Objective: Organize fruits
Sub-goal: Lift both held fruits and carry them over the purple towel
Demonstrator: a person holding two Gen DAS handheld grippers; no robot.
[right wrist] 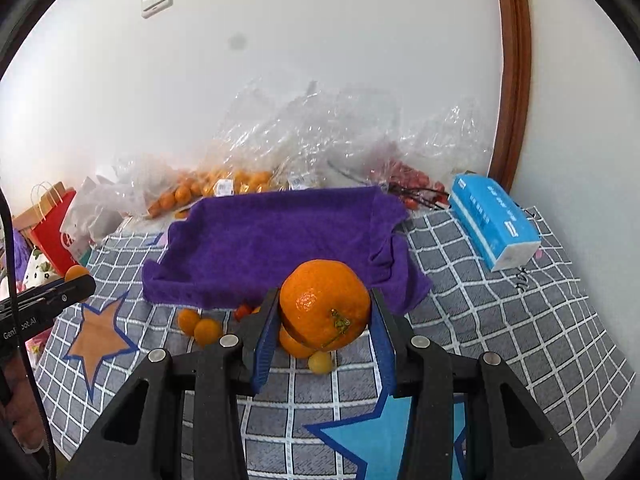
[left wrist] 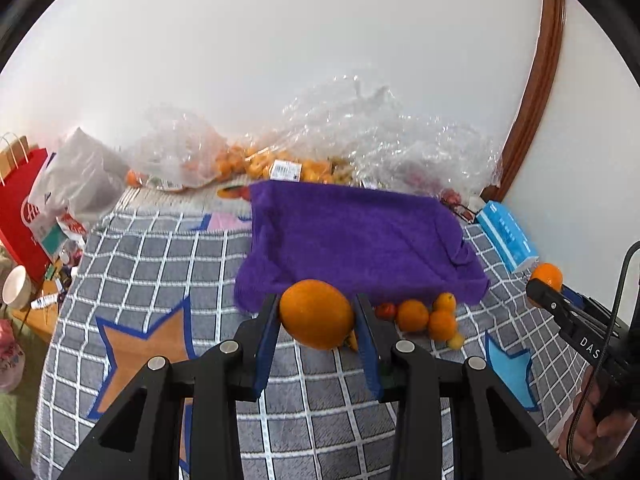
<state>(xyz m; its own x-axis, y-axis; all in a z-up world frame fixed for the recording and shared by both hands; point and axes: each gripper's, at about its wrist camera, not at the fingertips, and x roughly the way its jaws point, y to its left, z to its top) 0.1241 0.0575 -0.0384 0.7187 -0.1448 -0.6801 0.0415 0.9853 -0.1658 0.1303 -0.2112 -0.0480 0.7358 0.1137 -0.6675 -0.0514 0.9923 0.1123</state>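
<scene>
My left gripper (left wrist: 317, 314) is shut on a smooth orange (left wrist: 316, 314), held above the checked cloth. My right gripper (right wrist: 325, 306) is shut on a larger orange with a green stem (right wrist: 324, 304). Both fruits hang just in front of a tray draped in a purple towel (left wrist: 352, 236) (right wrist: 276, 240). Loose small oranges (left wrist: 428, 316) (right wrist: 200, 326), a red tomato (left wrist: 386, 310) and a small yellow fruit (right wrist: 321, 362) lie on the cloth by the tray's near edge. The right gripper also shows at the right rim of the left wrist view, with its orange (left wrist: 546, 276).
Crumpled clear plastic bags with oranges (left wrist: 256, 160) (right wrist: 224, 184) and red fruit (right wrist: 408, 178) lie against the white wall. A blue tissue pack (right wrist: 494, 220) sits right of the tray. A red paper bag (left wrist: 20, 204) and a bowl (left wrist: 16, 286) stand left of the table.
</scene>
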